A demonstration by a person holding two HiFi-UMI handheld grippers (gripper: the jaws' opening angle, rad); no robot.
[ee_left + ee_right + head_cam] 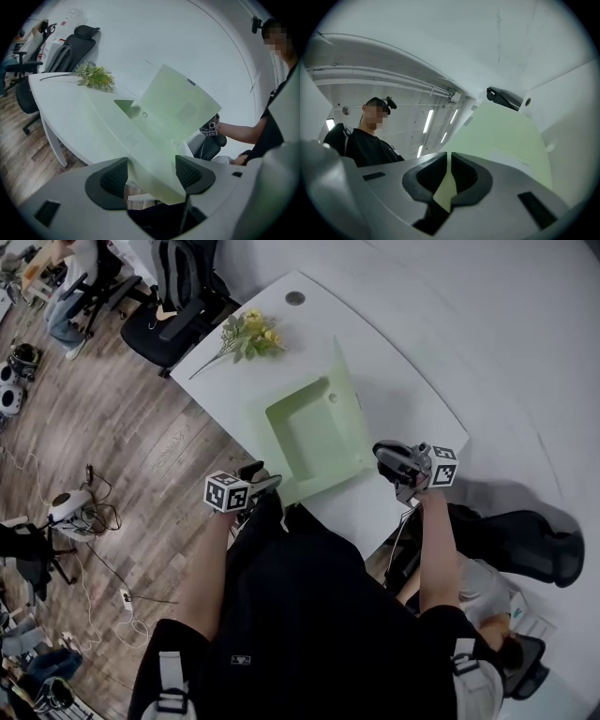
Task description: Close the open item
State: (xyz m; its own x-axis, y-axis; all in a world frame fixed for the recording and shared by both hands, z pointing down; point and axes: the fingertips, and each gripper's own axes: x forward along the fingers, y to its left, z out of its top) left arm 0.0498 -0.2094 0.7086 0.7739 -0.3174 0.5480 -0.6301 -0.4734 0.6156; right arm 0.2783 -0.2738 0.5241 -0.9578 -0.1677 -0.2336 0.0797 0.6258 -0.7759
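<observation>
A pale green plastic folder [314, 432] lies open on the white table [394, 371], its cover flap raised at an angle [173, 108]. My left gripper [267, 486] is at the folder's near-left corner. Its jaws stand apart in the left gripper view [151, 176], and the thin lower sheet runs between them. My right gripper [382, 457] is at the raised cover's near-right edge. In the right gripper view [449, 176] its jaws are nearly together, with a strip of the green cover [506, 140] pinched between them.
A bunch of yellow artificial flowers [251, 336] lies on the far left part of the table. A round cable grommet [295, 298] sits near the far edge. Black office chairs stand beyond the table [178, 296] and at my right [525, 540]. Cables and gear litter the wooden floor on the left.
</observation>
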